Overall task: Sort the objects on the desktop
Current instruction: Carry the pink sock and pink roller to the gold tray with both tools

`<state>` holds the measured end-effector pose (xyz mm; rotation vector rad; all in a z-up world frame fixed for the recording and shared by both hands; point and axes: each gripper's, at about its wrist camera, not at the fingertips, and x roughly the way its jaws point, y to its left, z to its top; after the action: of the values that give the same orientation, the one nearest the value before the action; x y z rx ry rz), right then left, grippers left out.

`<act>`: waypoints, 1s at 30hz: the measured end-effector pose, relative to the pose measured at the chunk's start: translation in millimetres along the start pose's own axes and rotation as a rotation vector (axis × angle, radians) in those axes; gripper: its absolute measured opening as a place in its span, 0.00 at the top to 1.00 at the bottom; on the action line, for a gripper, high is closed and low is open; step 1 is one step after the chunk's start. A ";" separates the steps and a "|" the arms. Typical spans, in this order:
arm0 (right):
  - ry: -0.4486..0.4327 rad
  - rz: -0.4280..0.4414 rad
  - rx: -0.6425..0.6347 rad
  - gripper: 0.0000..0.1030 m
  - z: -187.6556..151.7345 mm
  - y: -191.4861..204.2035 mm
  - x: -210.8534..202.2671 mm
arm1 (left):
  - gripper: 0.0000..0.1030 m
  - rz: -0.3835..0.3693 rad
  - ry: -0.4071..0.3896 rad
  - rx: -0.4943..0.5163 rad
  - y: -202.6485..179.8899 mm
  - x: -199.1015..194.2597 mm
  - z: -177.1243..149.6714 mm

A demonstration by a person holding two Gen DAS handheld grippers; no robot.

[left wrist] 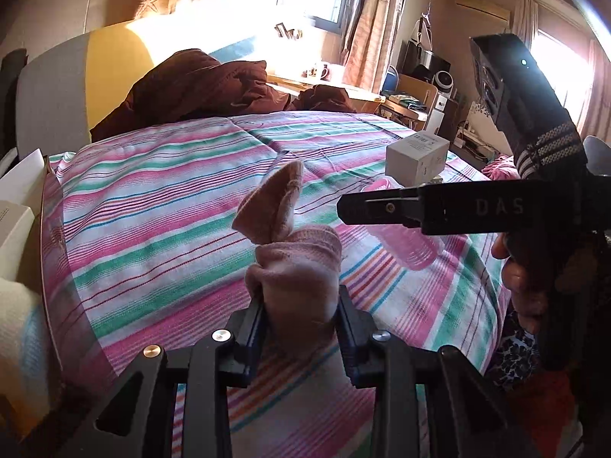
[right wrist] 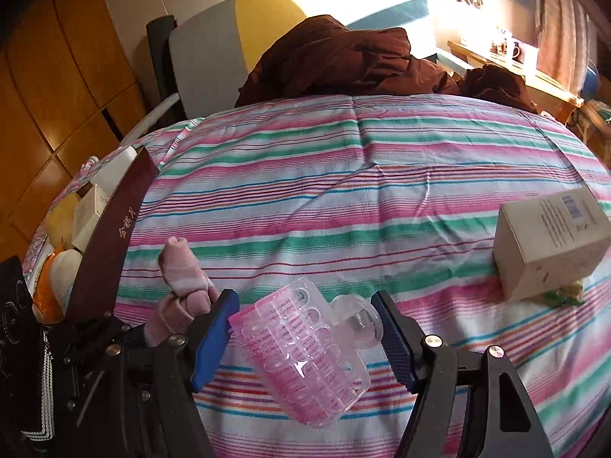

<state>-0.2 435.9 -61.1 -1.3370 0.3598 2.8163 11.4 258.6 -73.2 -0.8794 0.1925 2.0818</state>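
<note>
Left gripper clenched on knotted pink knit sock, right gripper released around clear pink plastic holder between its fingers; squeeze its body squarely, not the suction cup

Striped bedspread, brown duvet, mugs, curtains

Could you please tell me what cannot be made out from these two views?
- Left wrist view: the right claw covers part of the pink plastic holder.
- Right wrist view: box contents hidden behind its dark red wall.
- White carton: print too small.
</note>
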 end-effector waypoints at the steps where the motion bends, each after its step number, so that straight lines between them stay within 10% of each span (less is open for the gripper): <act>1: -0.013 0.007 0.015 0.30 -4.4 -0.7 -3.4 | 0.68 -0.003 -0.002 0.001 -1.1 -4.4 -1.4; 19: -0.113 0.066 0.145 0.30 -38.7 0.1 -23.8 | 0.68 0.002 -0.140 0.002 0.9 -81.0 -5.0; 30: -0.139 0.146 0.032 0.30 -16.0 52.4 -24.2 | 0.68 0.130 -0.215 -0.126 59.7 -135.8 -8.1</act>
<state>22.2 383.9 -41.6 -1.1455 0.5169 2.9863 24.1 129.3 -1.1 -0.7255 0.0034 2.3126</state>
